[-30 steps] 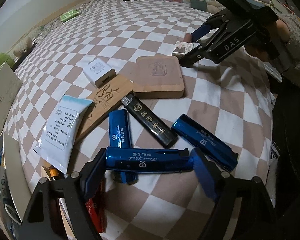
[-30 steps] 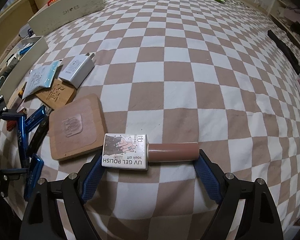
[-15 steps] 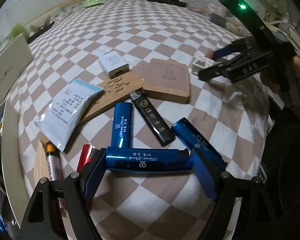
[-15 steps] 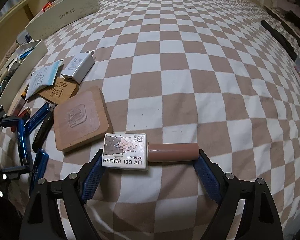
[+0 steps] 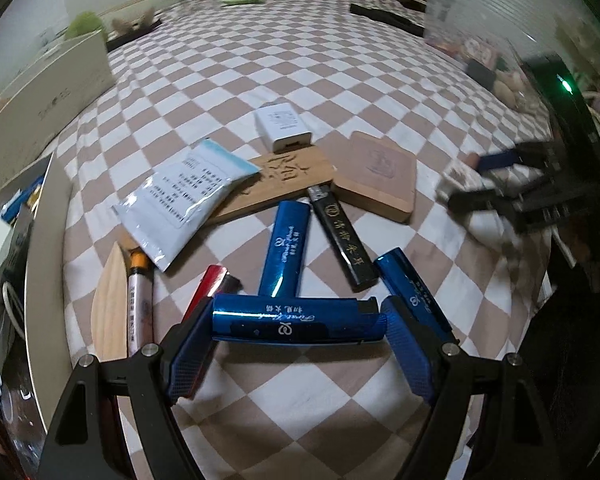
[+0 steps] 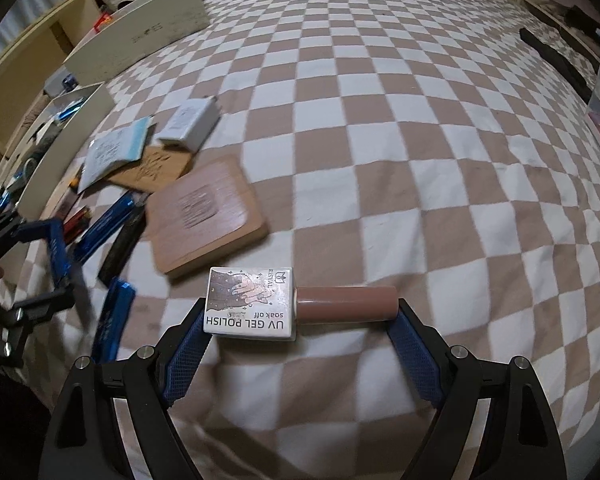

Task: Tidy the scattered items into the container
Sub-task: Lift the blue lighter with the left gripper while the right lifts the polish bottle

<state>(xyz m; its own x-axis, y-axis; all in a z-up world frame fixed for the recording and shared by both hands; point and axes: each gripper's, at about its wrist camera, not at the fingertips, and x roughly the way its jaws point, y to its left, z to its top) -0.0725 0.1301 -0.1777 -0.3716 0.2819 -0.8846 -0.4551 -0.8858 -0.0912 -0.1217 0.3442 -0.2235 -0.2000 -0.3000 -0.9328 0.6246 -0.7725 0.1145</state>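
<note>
Checkered bedding (image 6: 400,128) in brown and white carried the clutter, so nothing lay on a hard surface. Left gripper (image 5: 296,320) pinched a blue lighter (image 5: 292,322) end to end between its fingers (image 5: 404,344), crosswise and clear of the bed, a hold that looked suited to carrying it off. Right gripper (image 6: 300,308) likewise clamped a gel polish bottle (image 6: 276,304) lengthwise, base against one finger and cap against the other. Remaining lighters (image 5: 286,248) lay fanned beside a wooden block (image 5: 376,180), with a sachet (image 5: 184,196) and charger (image 5: 282,124) beyond, all apparently awaiting collection. An open white box (image 6: 60,148) at the bed's edge, already holding oddments, was judged the likely container. Both held items were short of it.
</note>
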